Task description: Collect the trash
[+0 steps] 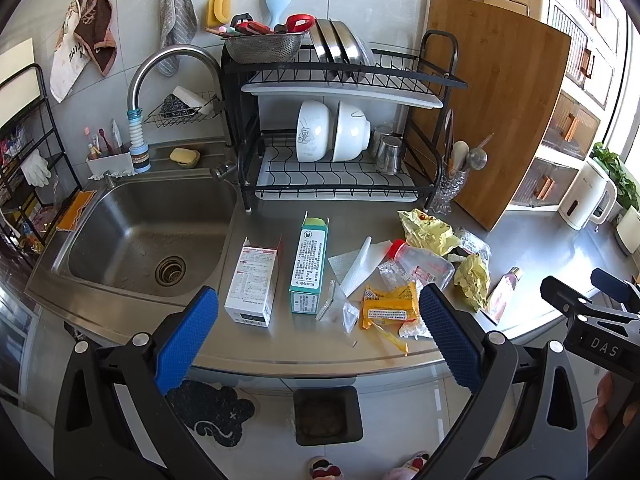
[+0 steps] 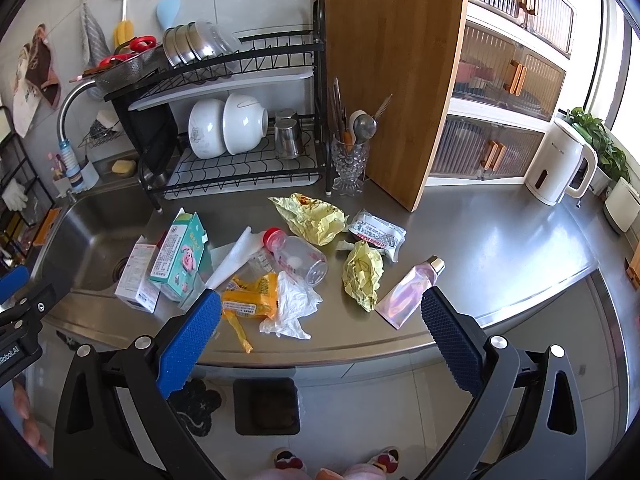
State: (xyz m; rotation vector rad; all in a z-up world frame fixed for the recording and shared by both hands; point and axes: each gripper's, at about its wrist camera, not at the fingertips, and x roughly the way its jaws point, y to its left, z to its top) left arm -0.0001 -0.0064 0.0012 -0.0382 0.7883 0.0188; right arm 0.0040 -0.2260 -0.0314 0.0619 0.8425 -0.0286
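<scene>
Trash is strewn over the steel counter [image 1: 304, 344] beside the sink. A white carton [image 1: 253, 280] and a teal carton [image 1: 310, 265] lie to the left, then white paper [image 1: 356, 266], a clear red-capped bottle [image 2: 296, 258], an orange wrapper [image 2: 252, 296], crumpled yellow wrappers [image 2: 314, 216] [image 2: 362, 274], a printed packet [image 2: 378, 232] and a pink tube [image 2: 408, 290]. My left gripper [image 1: 318, 334] hangs open above the counter's front edge, nothing between its blue pads. My right gripper [image 2: 320, 336] is open too, over the front edge near crumpled clear plastic [image 2: 292, 308]. A dark bin [image 1: 326, 414] stands on the floor below.
A sink [image 1: 144, 240] lies at the left with a tap [image 1: 160, 76]. A black dish rack [image 1: 340, 136] with bowls stands behind the trash. A wooden board [image 2: 396, 72] leans on the wall, with a glass utensil holder [image 2: 348, 164] beside it. A white kettle [image 2: 560, 162] stands far right.
</scene>
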